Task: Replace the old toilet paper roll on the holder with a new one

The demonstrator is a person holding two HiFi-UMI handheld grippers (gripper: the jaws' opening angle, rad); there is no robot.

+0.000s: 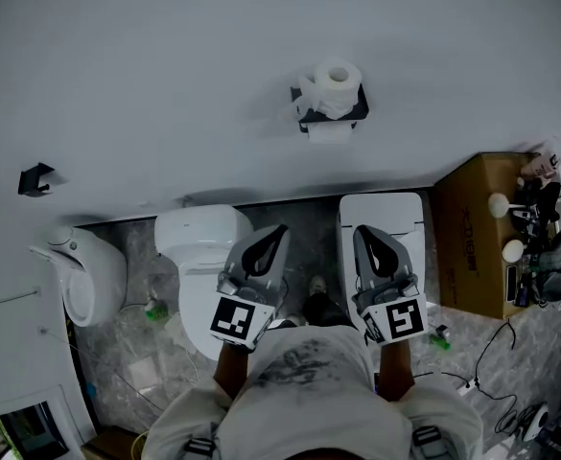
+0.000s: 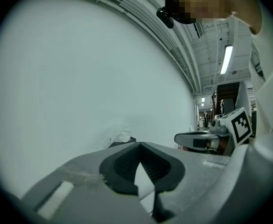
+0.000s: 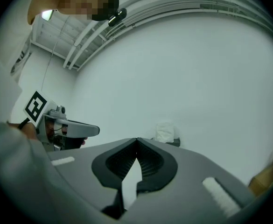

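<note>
A white toilet paper roll (image 1: pixel 335 87) stands on top of a black wall holder (image 1: pixel 332 119), with a sheet of paper hanging below it. In the right gripper view the roll (image 3: pixel 164 131) shows just past the jaws, and the holder (image 3: pixel 176 143) beside it. The left gripper view shows the roll (image 2: pixel 121 136) low on the wall. My left gripper (image 1: pixel 276 230) and right gripper (image 1: pixel 362 230) are side by side well short of the wall, both shut with tips meeting and nothing between them. Each gripper sees the other: the right gripper (image 2: pixel 178 138), the left gripper (image 3: pixel 96 130).
Two white toilets (image 1: pixel 201 247) (image 1: pixel 402 220) stand against the wall below the grippers. A urinal (image 1: pixel 81 274) is at left, a cardboard box (image 1: pixel 474 233) with gear on it at right. A black hook (image 1: pixel 35 179) is on the wall at left. Cables (image 1: pixel 491 353) lie on the floor.
</note>
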